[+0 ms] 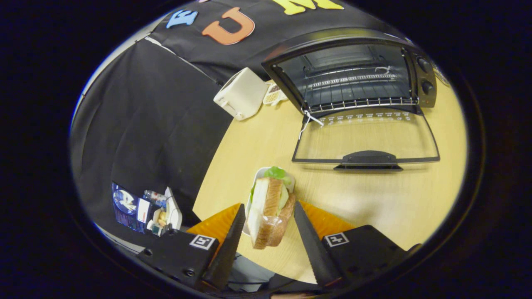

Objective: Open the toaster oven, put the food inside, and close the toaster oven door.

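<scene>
Gripper (268,224) clenched on sandwich (269,209); toaster oven (353,74) lies ahead and rightward, door (365,139) dropped flat toward sandwich, rack exposed.

The pale wooden surface (374,199) carries a toaster oven (353,70) at 12 o'clock, its glass door (365,137) folded flat on the wood. At 11 o'clock stand a white toaster (241,93) and a small dish (273,94). At 6 o'clock, a sandwich (270,207) on its white tray (254,178)
</scene>
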`<control>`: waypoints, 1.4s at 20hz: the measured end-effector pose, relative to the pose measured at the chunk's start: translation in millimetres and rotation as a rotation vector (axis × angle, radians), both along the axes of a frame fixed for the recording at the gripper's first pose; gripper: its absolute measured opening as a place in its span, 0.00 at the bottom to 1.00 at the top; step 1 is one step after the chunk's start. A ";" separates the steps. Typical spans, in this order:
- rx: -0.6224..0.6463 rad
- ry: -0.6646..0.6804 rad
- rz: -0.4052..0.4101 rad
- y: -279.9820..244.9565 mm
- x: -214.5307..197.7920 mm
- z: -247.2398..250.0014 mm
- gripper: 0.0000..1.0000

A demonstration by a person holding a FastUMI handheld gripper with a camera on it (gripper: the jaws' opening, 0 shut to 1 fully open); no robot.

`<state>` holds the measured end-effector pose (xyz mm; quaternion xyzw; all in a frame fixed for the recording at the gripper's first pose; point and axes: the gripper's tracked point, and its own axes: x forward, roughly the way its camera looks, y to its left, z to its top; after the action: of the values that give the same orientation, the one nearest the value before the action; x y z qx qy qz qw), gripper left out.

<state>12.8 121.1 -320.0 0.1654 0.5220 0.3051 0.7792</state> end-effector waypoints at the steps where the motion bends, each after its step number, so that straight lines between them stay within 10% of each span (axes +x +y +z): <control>1: 0.001 0.016 0.004 1.1 1.1 -3.3 0.76; 11: 0.103 0.166 -0.006 6.5 -3.5 -15.2 0.42; 20: 0.179 0.077 -0.038 -0.6 1.9 20.8 0.38; 28: 0.395 0.013 -0.318 -40.9 59.9 60.8 0.38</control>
<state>72.7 80.2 -259.1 0.3962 0.4246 0.2738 0.7667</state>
